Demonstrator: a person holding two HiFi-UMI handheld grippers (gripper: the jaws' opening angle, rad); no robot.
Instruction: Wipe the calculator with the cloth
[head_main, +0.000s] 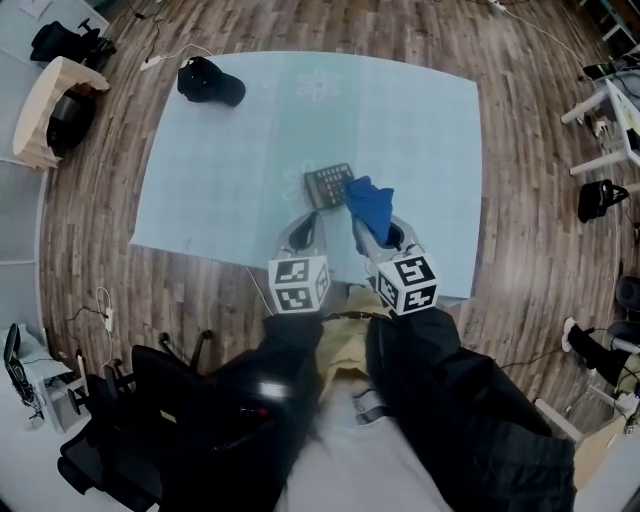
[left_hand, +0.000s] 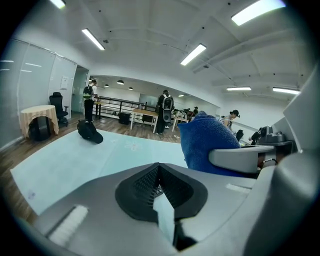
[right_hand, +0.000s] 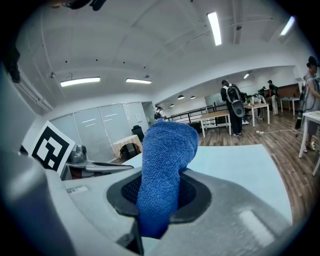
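In the head view a dark calculator (head_main: 329, 185) lies near the middle of a light blue mat (head_main: 200, 190) spread on the wood floor. My right gripper (head_main: 372, 222) is shut on a blue cloth (head_main: 370, 202), and the bunched cloth hangs at the calculator's right edge. The right gripper view has the cloth (right_hand: 162, 165) sticking up out of the closed jaws of the right gripper (right_hand: 159, 202). Just short of the calculator's near edge, my left gripper (head_main: 312, 214) is shut and holds nothing. Its own view shows the left gripper (left_hand: 161, 192) beside the cloth (left_hand: 207, 142).
A black cap (head_main: 210, 82) lies on the mat's far left corner, and the left gripper view shows the cap (left_hand: 90, 131) too. Around the mat are a covered table (head_main: 45, 105), white furniture legs (head_main: 610, 120), bags and cables. People stand by tables in the background.
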